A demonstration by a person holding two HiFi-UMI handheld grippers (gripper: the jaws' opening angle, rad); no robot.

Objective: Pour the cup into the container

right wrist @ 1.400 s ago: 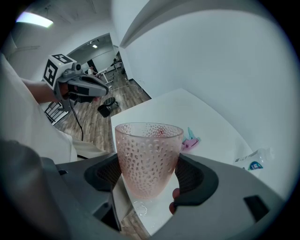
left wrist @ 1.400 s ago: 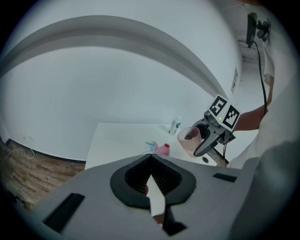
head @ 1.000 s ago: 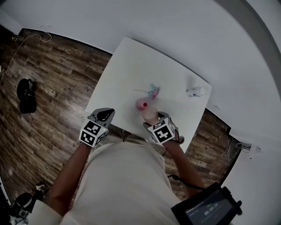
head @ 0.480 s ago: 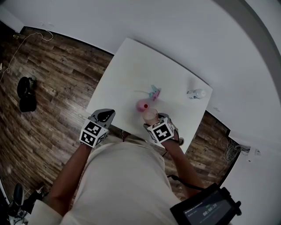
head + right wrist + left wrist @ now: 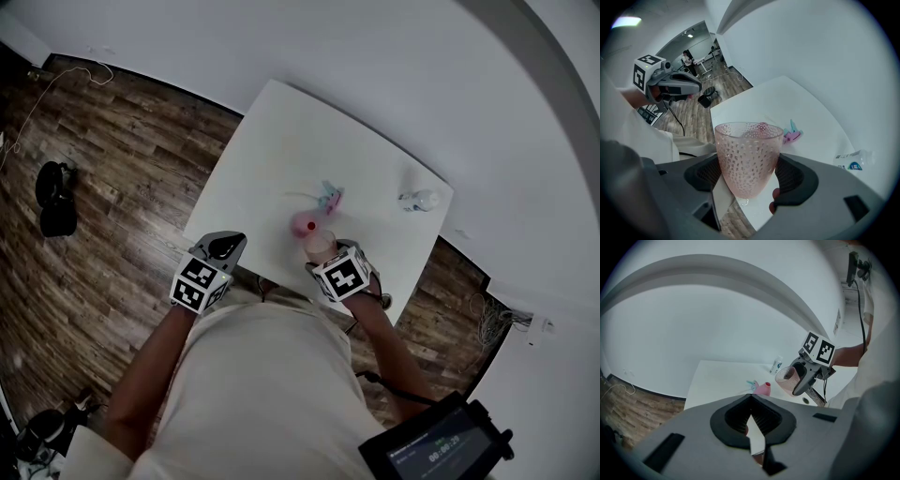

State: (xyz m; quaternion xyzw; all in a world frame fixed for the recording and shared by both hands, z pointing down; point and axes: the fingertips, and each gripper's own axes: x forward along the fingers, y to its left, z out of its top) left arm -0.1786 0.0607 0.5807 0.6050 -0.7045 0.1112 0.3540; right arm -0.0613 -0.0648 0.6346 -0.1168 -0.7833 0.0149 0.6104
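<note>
By the near edge of the big white tabletop [image 5: 281, 150], the left tool [image 5: 751, 420] is shut tight on nothing, and the right tool [image 5: 747, 174] squeezes the bumpy pink cup [image 5: 747, 157], just beside the little pink container [image 5: 304, 223] standing there.

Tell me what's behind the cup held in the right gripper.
In the right gripper view, the pink container shows just over the rim of the cup, with a pink-and-teal item farther back on the white table. The cup covers most of the container's body.
</note>
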